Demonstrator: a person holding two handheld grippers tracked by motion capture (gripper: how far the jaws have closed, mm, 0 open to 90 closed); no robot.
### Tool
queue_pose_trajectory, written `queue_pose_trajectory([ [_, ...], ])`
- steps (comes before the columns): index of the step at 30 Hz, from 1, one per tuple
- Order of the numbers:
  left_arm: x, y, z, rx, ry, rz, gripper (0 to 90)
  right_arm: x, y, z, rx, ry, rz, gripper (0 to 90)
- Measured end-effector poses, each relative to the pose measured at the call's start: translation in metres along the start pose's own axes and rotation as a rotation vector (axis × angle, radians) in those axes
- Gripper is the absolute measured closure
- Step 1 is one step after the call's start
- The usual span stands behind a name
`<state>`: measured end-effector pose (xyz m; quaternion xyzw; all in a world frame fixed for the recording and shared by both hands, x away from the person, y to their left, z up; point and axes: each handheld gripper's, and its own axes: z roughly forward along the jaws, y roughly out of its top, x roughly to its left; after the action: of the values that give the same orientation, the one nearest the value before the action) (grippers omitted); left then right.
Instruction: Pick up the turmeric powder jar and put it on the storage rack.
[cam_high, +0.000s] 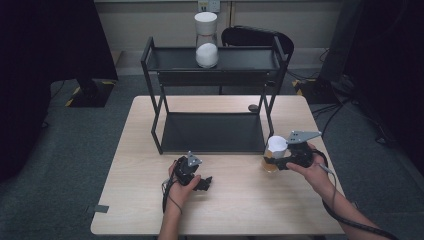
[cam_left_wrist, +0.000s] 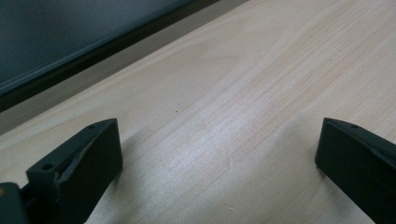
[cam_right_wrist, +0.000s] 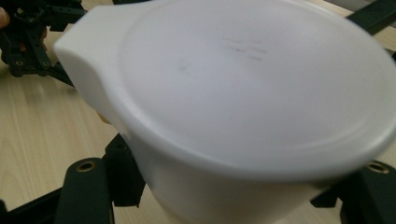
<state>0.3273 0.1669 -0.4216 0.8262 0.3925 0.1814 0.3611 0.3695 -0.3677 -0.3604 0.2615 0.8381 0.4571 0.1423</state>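
My right gripper (cam_high: 276, 161) is shut on a jar with a white lid (cam_high: 276, 146) and amber contents, held just above the table at the right front. In the right gripper view the white lid (cam_right_wrist: 243, 88) looms close, with the black jaws on either side of the jar's body below it. My left gripper (cam_high: 204, 183) rests on the tabletop at the front centre, jaws wide apart, and nothing lies between its fingers (cam_left_wrist: 79, 163) but bare wood. A second jar with a white lid (cam_high: 206, 40) and white contents stands on the top shelf of the black rack (cam_high: 152, 64).
The black two-tier rack stands on the far half of the wooden table (cam_high: 135, 200), its lower shelf (cam_high: 210, 132) bare. A small dark round object (cam_high: 253, 107) lies by the rack's right rear leg. A black chair (cam_high: 250, 36) sits behind the table.
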Motion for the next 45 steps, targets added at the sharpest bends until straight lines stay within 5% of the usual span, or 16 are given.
queue_pose_trajectory([
  [29, 0.000, 0.000, 0.000, 0.000, 0.000, 0.000, 0.0, 0.000, 0.067, 0.021, 0.015, 0.057, -0.061, 30.4],
  [45, 0.000, 0.000, 0.000, 0.000, 0.000, 0.000, 0.0, -0.015, 0.104, 0.018, 0.000, 0.062, -0.051, 30.4],
])
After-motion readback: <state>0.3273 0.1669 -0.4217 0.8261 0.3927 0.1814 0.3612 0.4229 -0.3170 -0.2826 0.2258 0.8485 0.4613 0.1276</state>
